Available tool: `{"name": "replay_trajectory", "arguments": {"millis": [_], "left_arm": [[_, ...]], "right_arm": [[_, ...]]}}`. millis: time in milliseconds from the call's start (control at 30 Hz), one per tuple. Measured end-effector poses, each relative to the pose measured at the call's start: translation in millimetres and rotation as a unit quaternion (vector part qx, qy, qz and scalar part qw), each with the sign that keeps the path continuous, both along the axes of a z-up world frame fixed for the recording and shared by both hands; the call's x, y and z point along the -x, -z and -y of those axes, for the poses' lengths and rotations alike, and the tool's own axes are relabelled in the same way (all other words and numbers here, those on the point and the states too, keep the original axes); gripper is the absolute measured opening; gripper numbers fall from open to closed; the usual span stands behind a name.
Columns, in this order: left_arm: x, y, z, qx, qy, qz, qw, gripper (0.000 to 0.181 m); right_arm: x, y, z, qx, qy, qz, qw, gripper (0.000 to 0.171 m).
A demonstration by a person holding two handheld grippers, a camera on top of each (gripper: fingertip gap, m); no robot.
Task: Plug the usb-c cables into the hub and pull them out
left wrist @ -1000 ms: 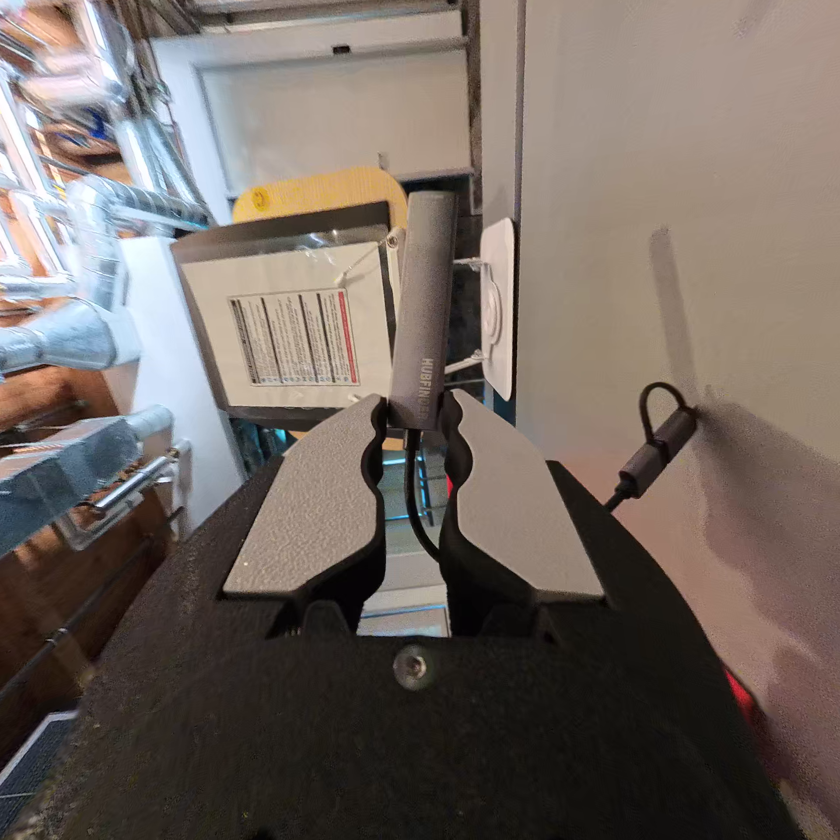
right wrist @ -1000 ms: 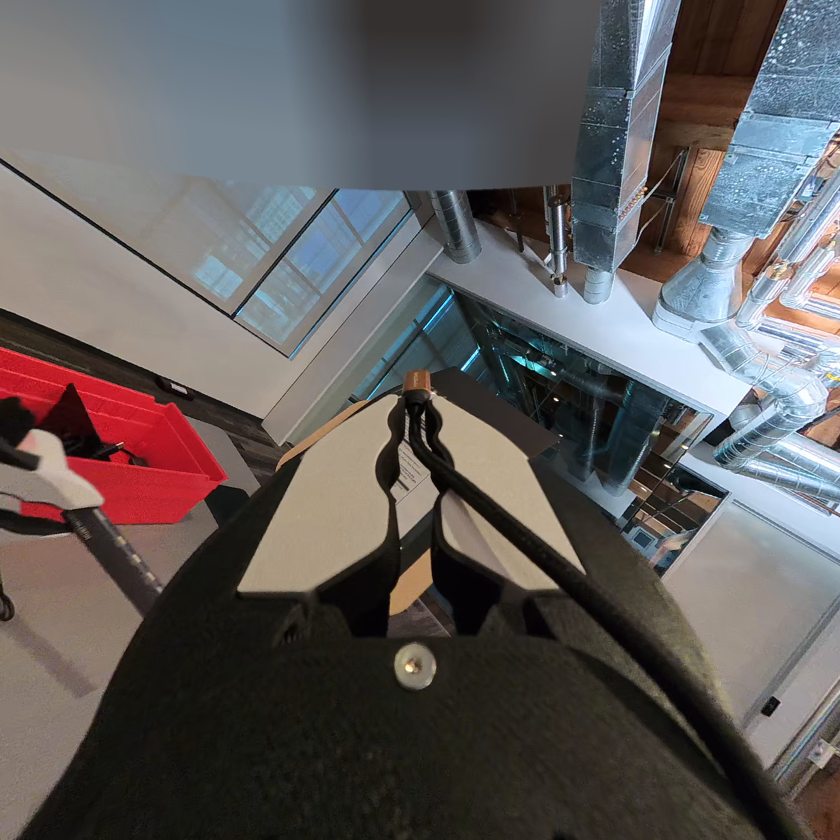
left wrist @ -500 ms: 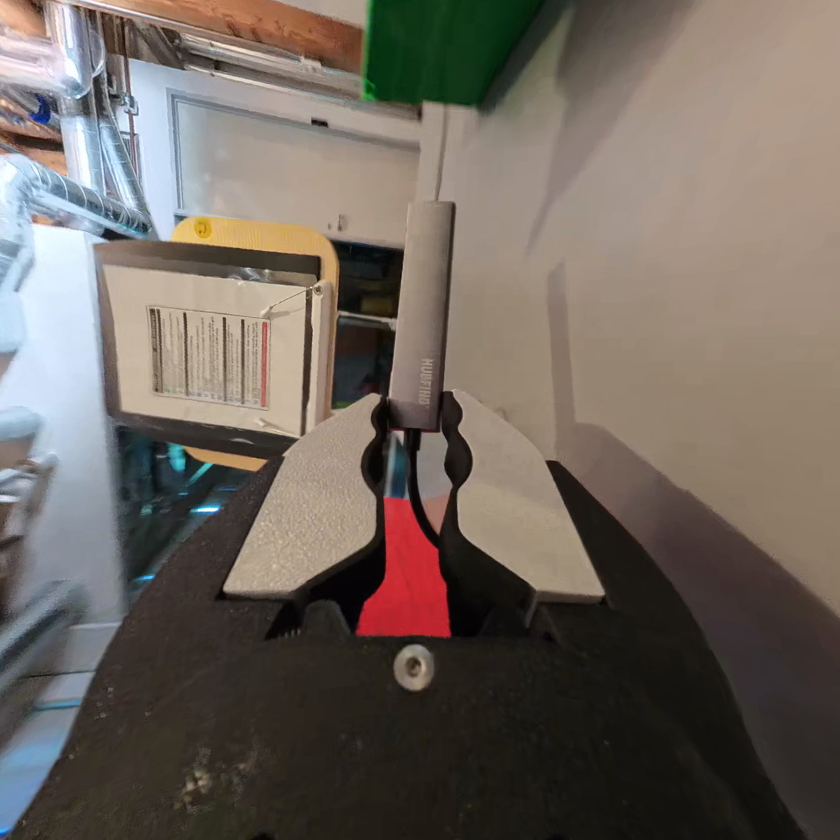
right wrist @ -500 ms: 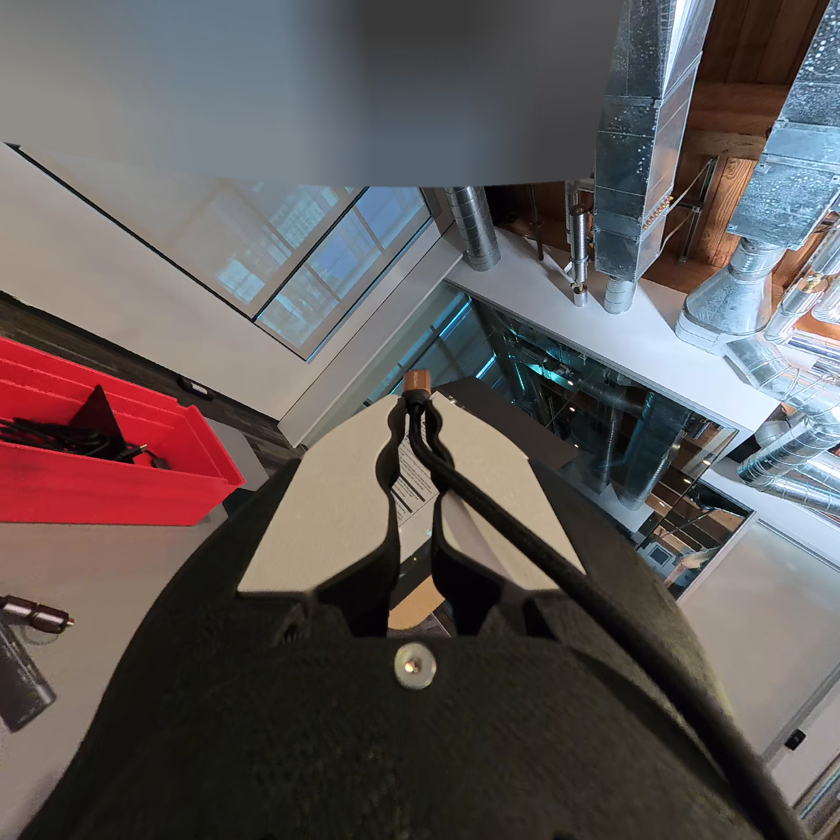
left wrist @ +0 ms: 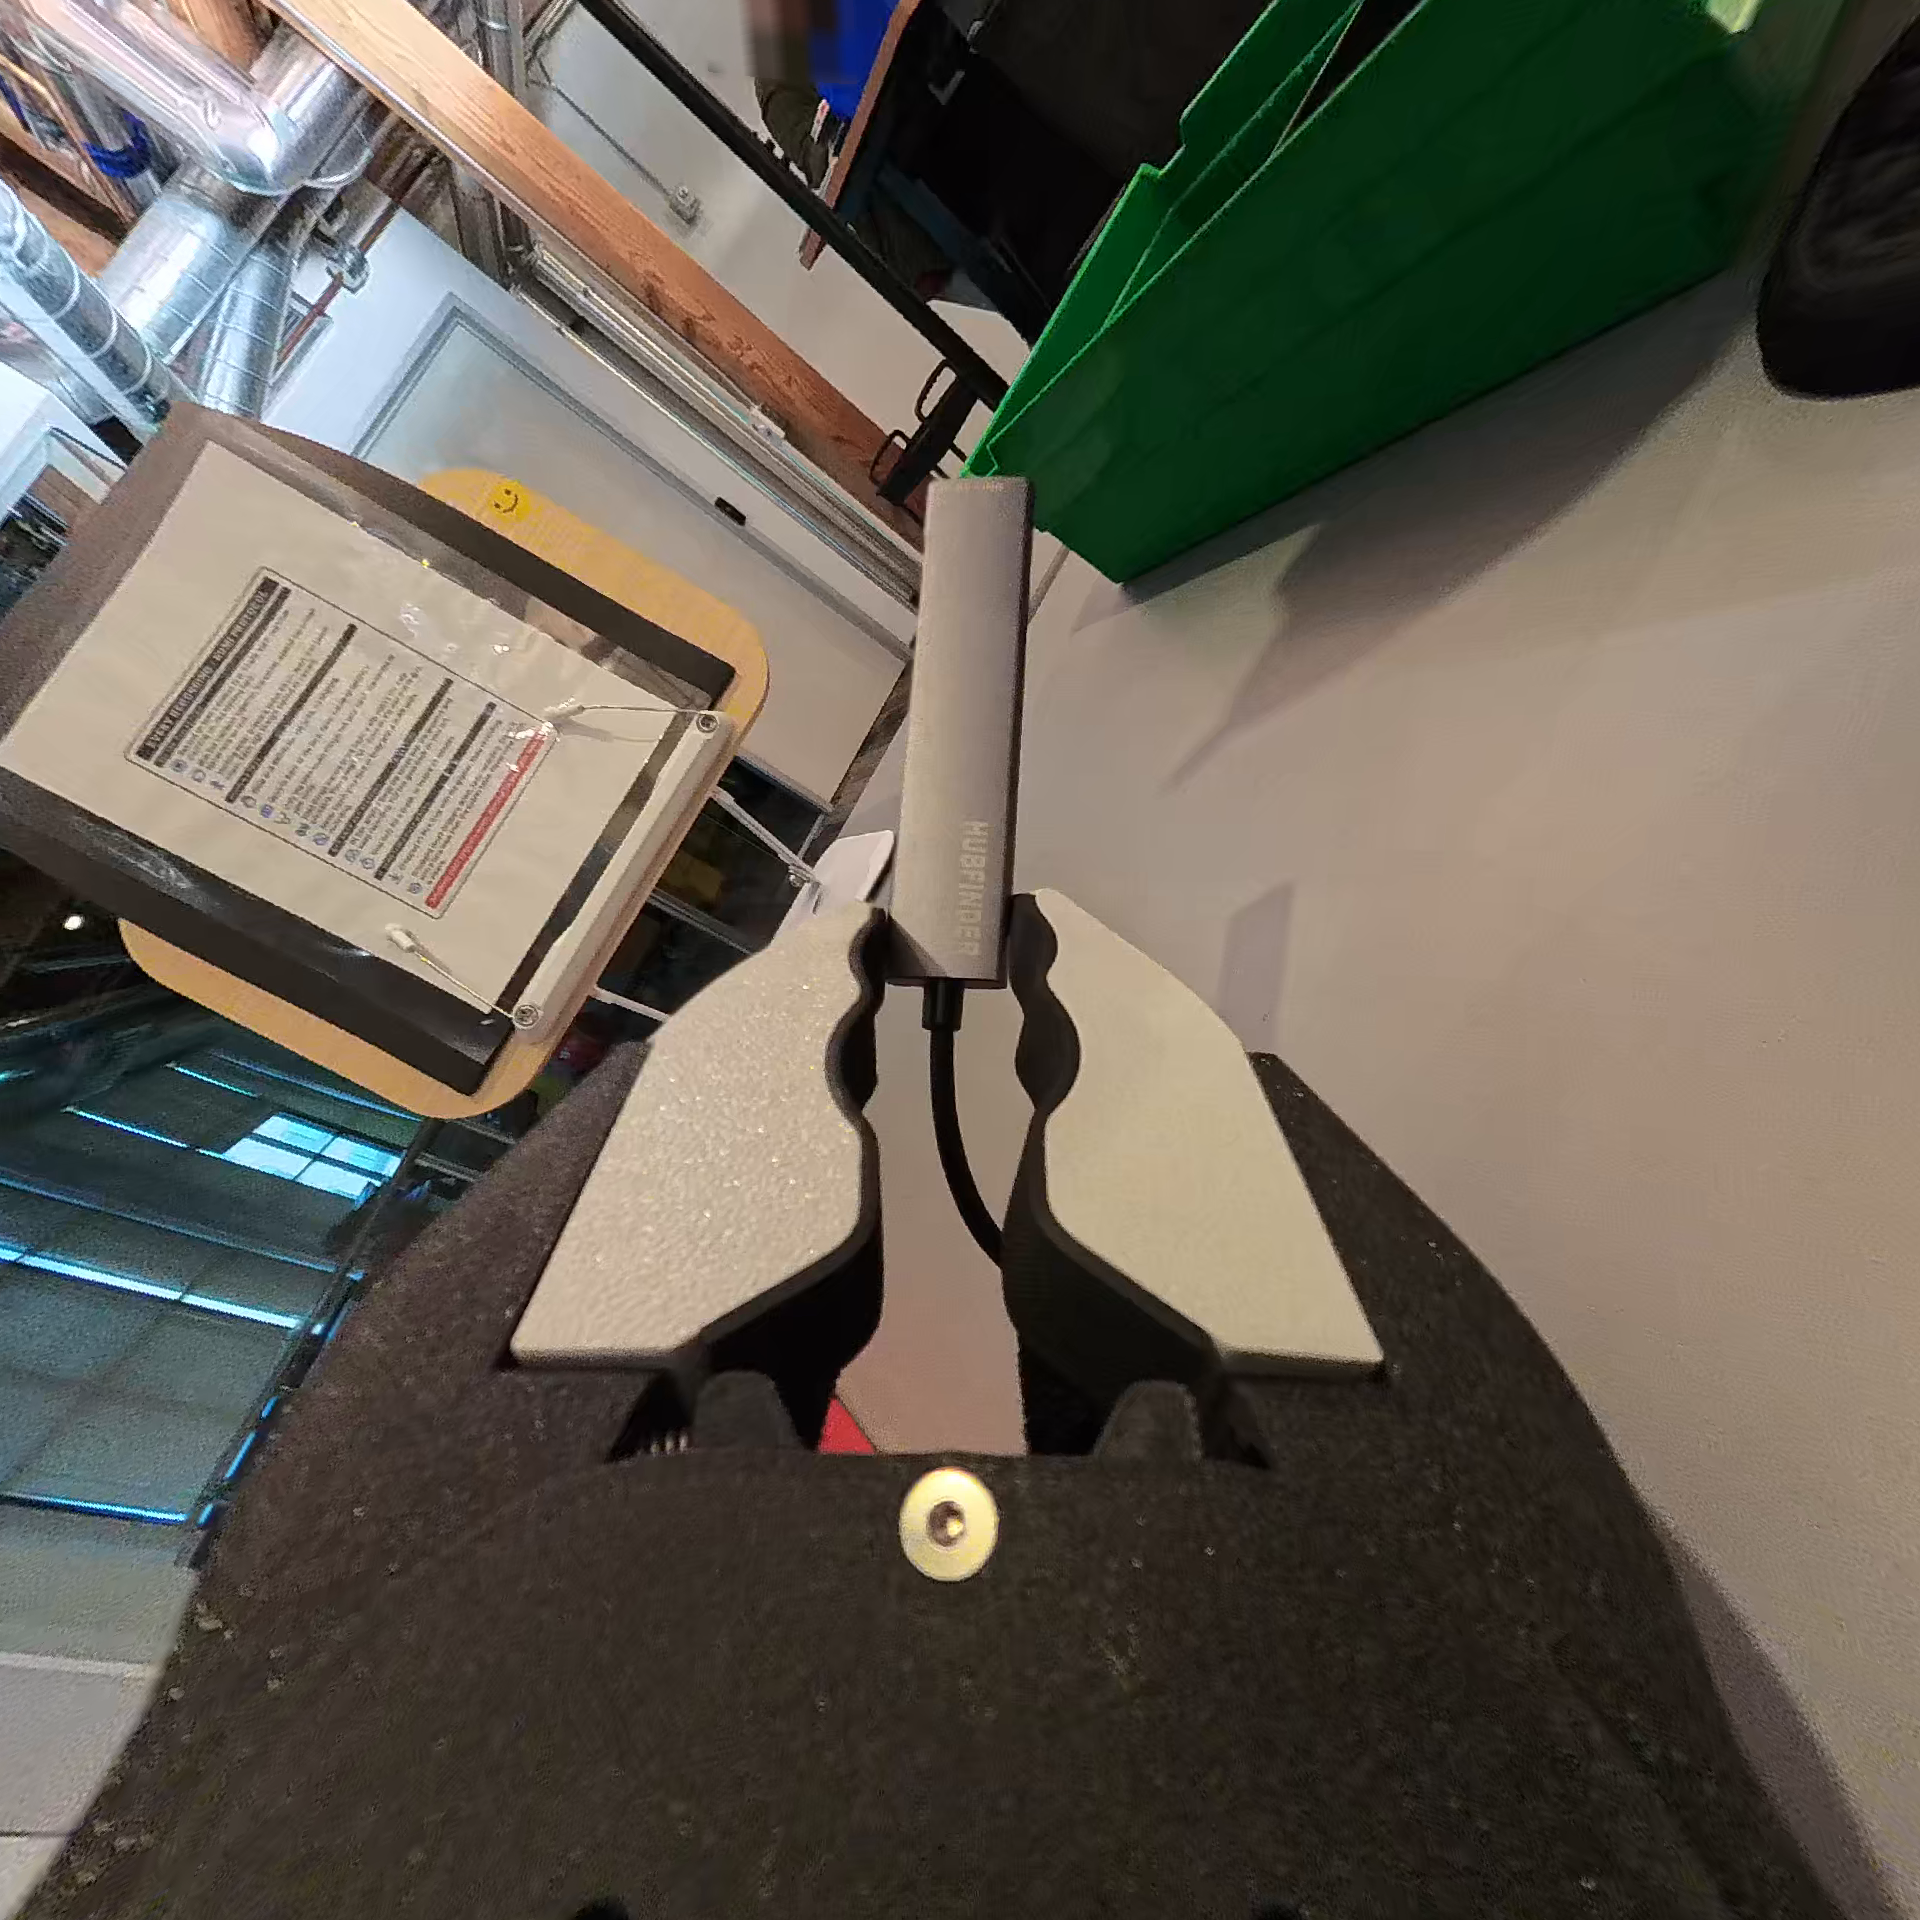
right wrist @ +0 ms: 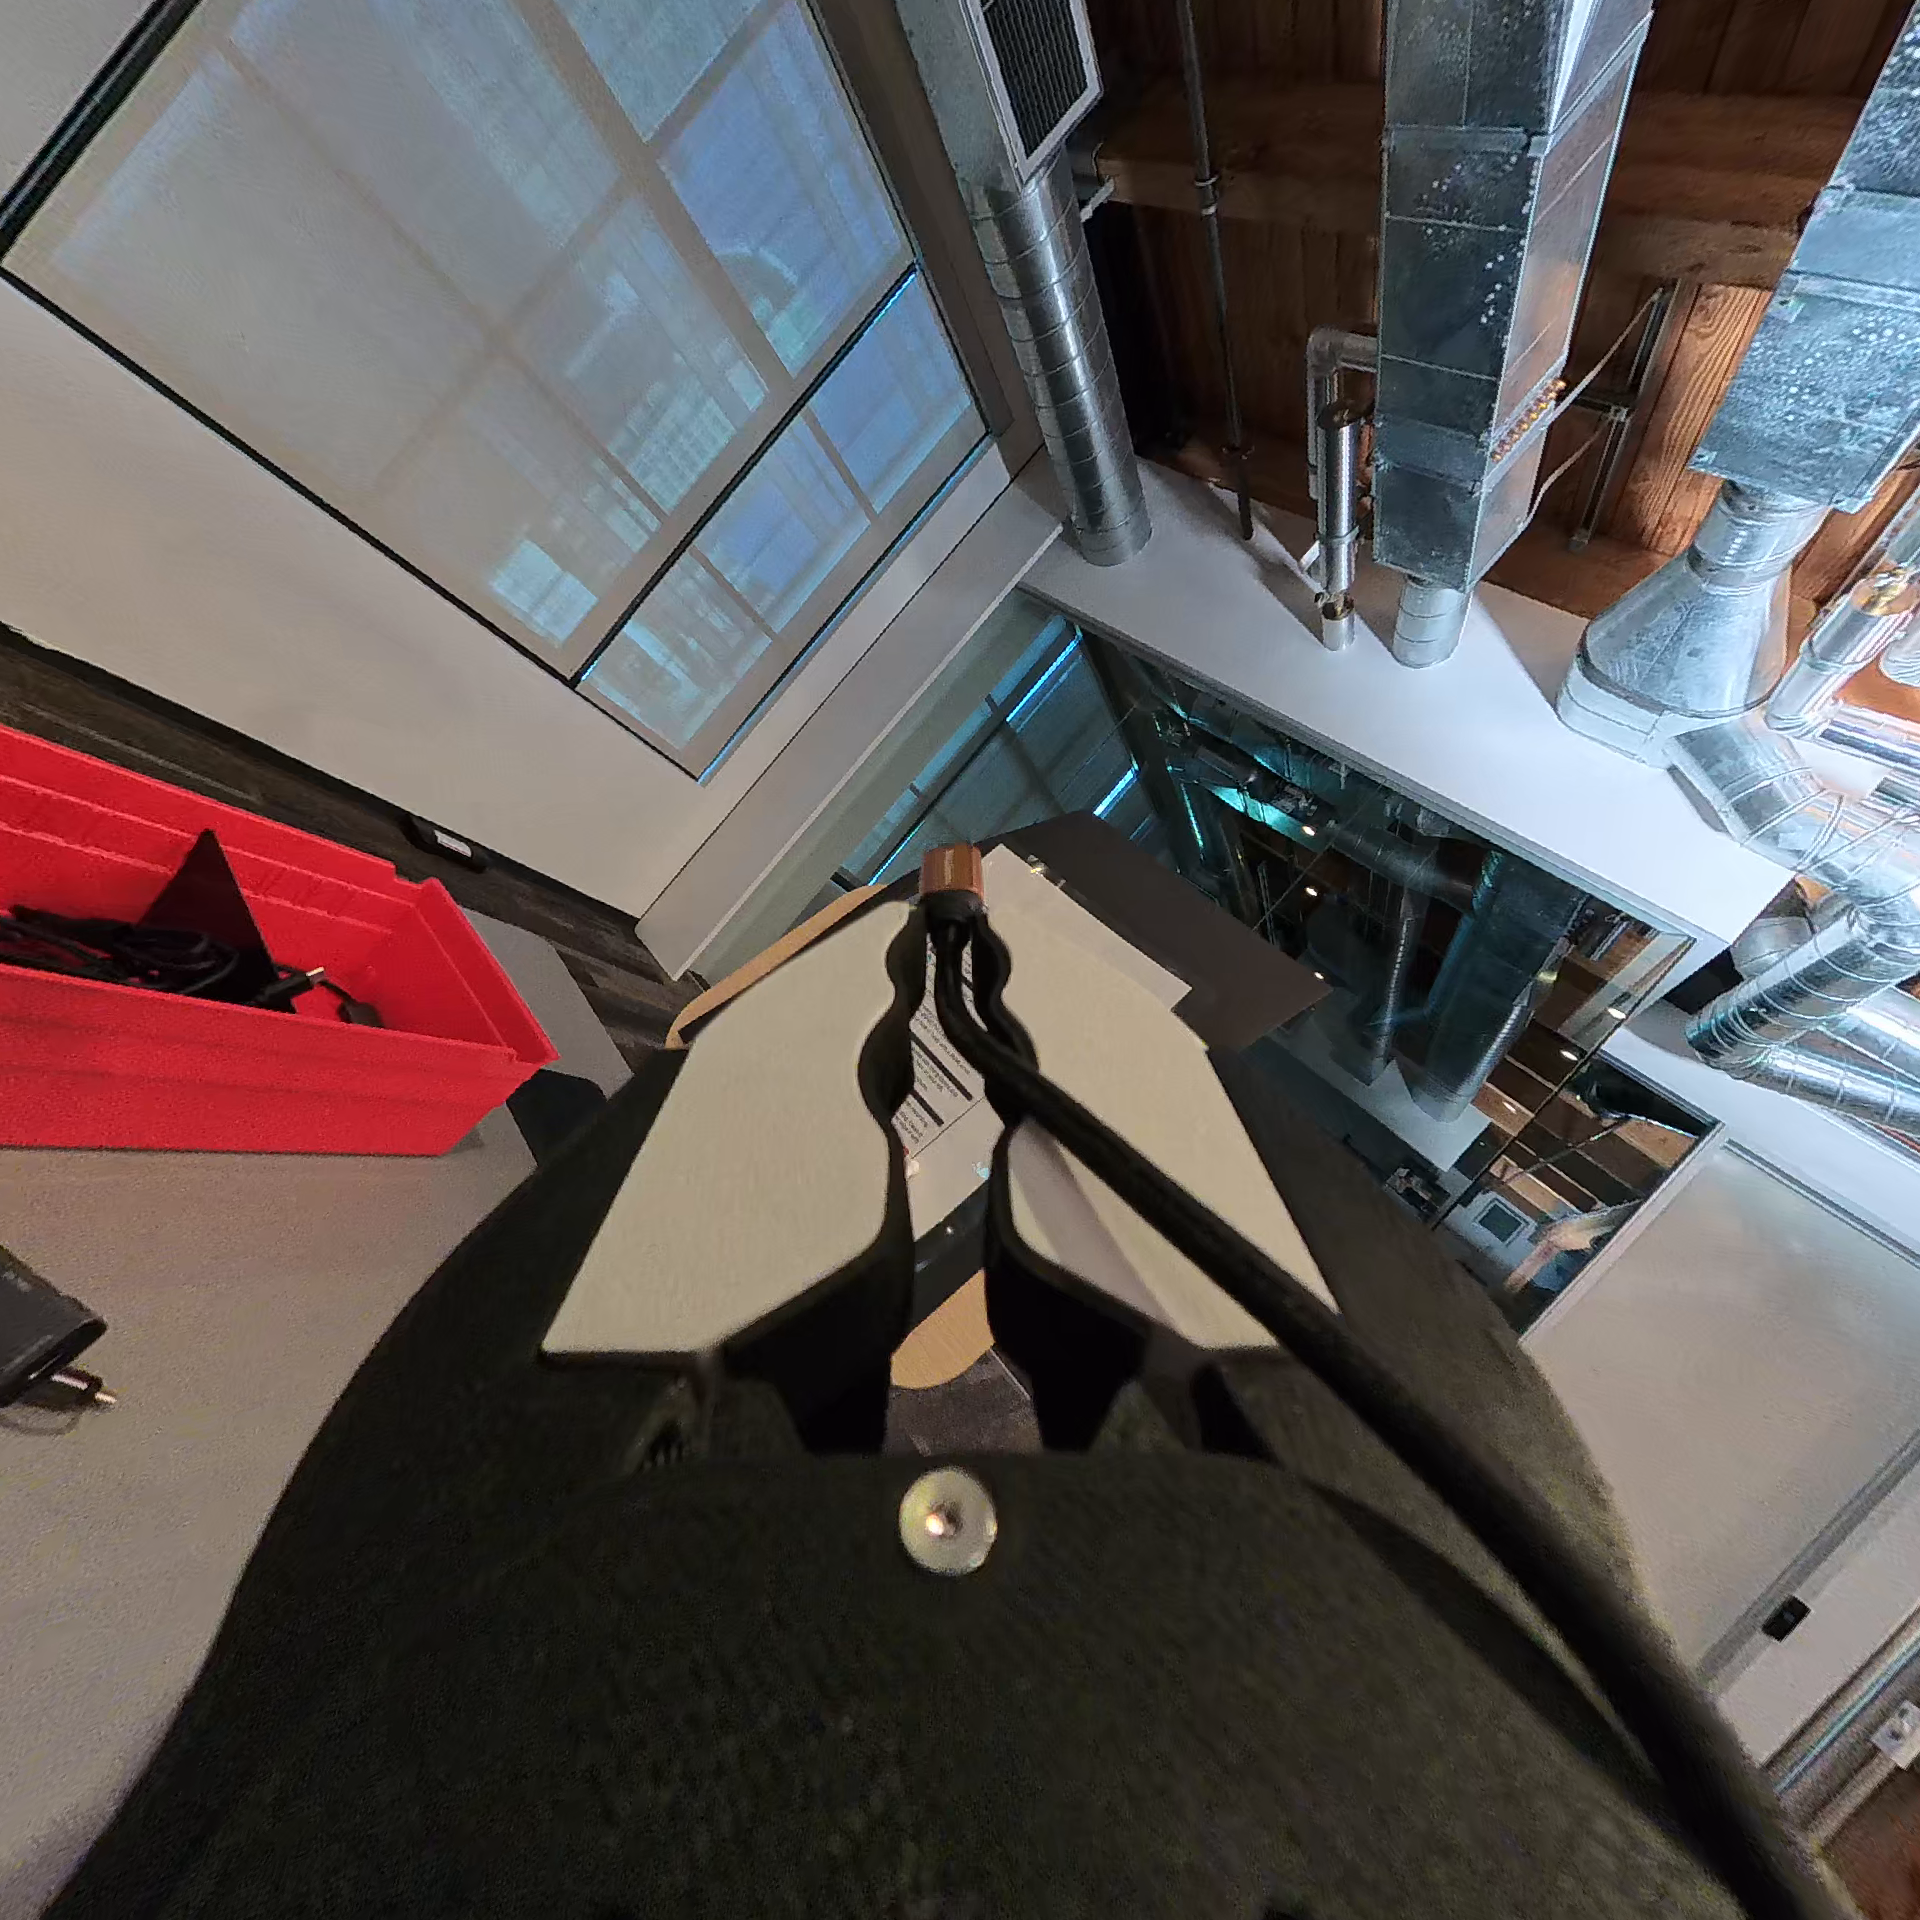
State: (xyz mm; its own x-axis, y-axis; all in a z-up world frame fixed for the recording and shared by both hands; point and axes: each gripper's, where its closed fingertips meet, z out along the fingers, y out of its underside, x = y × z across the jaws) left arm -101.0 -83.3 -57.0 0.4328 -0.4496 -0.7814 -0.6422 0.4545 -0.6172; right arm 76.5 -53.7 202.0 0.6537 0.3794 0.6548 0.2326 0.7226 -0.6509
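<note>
My left gripper (left wrist: 945,940) is shut on the near end of a slim grey hub (left wrist: 964,717), which stands out forward from the fingertips above the grey table (left wrist: 1507,935). The hub's own black lead (left wrist: 956,1132) runs back between the fingers. My right gripper (right wrist: 948,914) is shut on a black usb-c cable (right wrist: 1122,1164) just behind its copper-coloured plug (right wrist: 950,871); the cable trails back over the right finger. This gripper is tilted up toward the ceiling. The hub is not in the right wrist view.
A green bin (left wrist: 1403,270) stands on the table beyond the hub. A red bin (right wrist: 208,997) holding black cables sits at the left of the right wrist view, with a dark device (right wrist: 42,1340) near the table's left edge. A framed sheet on a stand (left wrist: 343,758) is at the left. My right fingertips sit around 30 cm from my left ones.
The left gripper has swung with the hub: the adapter plug left its view, and the green bin and more table came in. The right gripper shifted slightly, still holding the cable.
</note>
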Motion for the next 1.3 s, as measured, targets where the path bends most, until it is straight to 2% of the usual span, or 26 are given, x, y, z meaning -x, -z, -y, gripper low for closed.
{"name": "replay_trajectory", "arguments": {"millis": [167, 367, 533, 633, 767, 967, 1033, 1167, 1300], "left_arm": [[3, 1, -2, 0.01, 0.001, 0.009, 1.0, 0.022], [5, 0, -6, 0.016, -0.009, 0.013, 1.0, 0.022], [7, -1, -7, 0.017, -0.011, 0.004, 1.0, 0.022], [4, 10, 1, -0.014, 0.001, -0.077, 0.997, 0.022], [-1, 27, 6, -0.087, 0.005, -0.213, 0.973, 0.022], [-6, 52, -7, -0.091, -0.027, -0.303, 0.948, 0.023], [-10, 56, -3, -0.069, -0.012, -0.293, 0.954, 0.025], [-10, 69, 4, 0.022, -0.001, -0.272, 0.962, 0.048], [-2, 84, 14, 0.118, 0.017, -0.276, 0.954, 0.044]], "right_arm": [[1, -1, 4, 0.002, -0.018, -0.006, 1.0, 0.009], [17, 14, 5, 0.082, -0.117, 0.009, 0.99, 0.009], [22, 28, -7, 0.112, -0.106, 0.034, 0.988, 0.009], [23, 31, -11, 0.114, -0.095, 0.041, 0.988, 0.009], [23, 29, -11, 0.099, -0.08, 0.044, 0.991, 0.009], [25, 29, -10, 0.095, -0.076, 0.048, 0.991, 0.009], [24, 30, -10, 0.096, -0.074, 0.048, 0.992, 0.009], [22, 31, -13, 0.1, -0.073, 0.046, 0.991, 0.009], [20, 32, -15, 0.104, -0.072, 0.045, 0.991, 0.009]]}}
